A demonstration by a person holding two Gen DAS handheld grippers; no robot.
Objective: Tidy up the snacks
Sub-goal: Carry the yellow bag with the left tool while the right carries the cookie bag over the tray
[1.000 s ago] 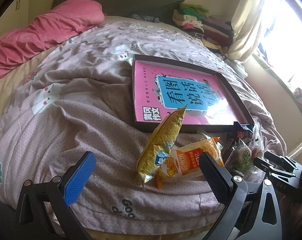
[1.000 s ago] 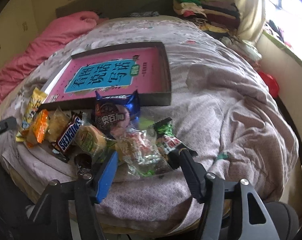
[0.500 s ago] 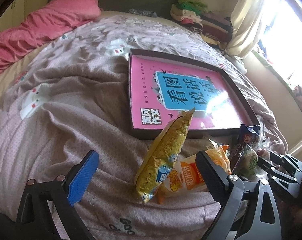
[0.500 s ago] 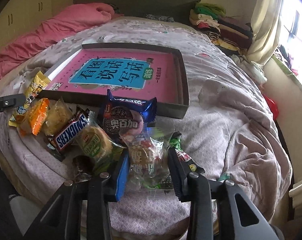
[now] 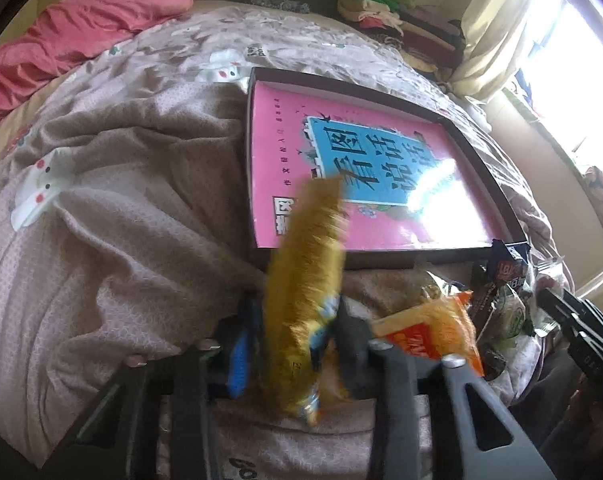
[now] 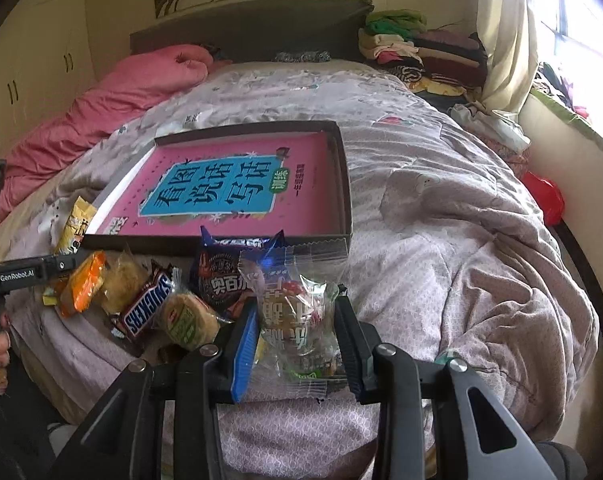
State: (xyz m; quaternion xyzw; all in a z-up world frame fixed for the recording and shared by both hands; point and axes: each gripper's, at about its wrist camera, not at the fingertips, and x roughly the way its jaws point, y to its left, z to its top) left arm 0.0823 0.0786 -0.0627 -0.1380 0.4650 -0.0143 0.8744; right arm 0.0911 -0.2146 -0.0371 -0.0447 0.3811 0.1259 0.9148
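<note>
My left gripper is shut on a yellow snack bag, which stands tilted and motion-blurred in front of a dark shallow box holding a pink book. An orange packet lies just right of it. My right gripper is shut on a clear-wrapped snack lifted off the bedspread. Beside it lie a blue cookie pack, a green-wrapped cake, a Snickers bar and the orange packet. The box lies behind them.
Everything rests on a pale patterned bedspread near the bed's front edge. A pink duvet lies at the far left. Folded clothes are stacked by the headboard, and a curtain and window are on the right. The left gripper's body shows in the right wrist view.
My left gripper closed on the yellow bag, which now stands higher and blurred. My right gripper closed further on the clear-wrapped snack and raised it.
</note>
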